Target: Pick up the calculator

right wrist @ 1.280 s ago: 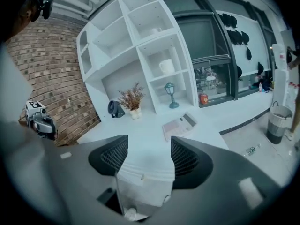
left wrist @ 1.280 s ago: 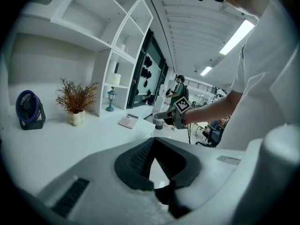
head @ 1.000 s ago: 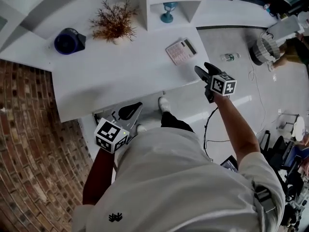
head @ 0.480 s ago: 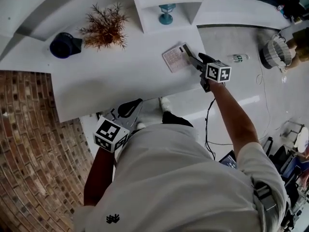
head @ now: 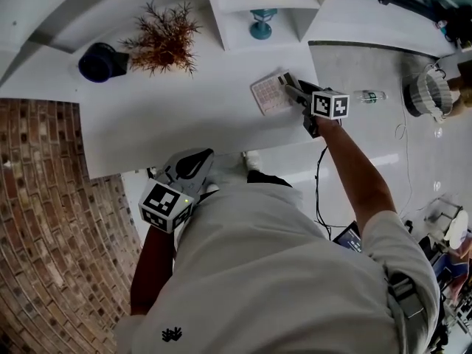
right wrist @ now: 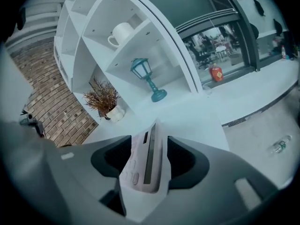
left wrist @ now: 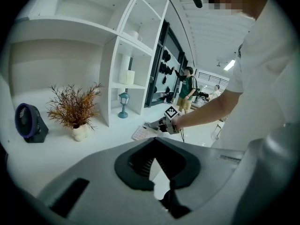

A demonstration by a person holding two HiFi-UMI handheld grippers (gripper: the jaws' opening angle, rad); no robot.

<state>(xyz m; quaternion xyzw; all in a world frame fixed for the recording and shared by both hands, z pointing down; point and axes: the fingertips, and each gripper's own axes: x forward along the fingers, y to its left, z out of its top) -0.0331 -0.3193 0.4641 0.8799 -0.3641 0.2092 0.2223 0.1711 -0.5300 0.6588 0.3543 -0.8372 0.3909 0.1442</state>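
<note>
With our right claw (head: 290, 87) closing around the calculator (head: 267, 94), which lies between its jaws on the white bench (head: 177, 120) and is not yet clamped, we risk the slim case skidding ahead or tipping out if the pads catch only its near end.

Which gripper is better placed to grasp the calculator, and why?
Right. The right gripper has its closing jaws on either side of the calculator on the table; the left gripper hangs near the person's waist, far from it.
</note>
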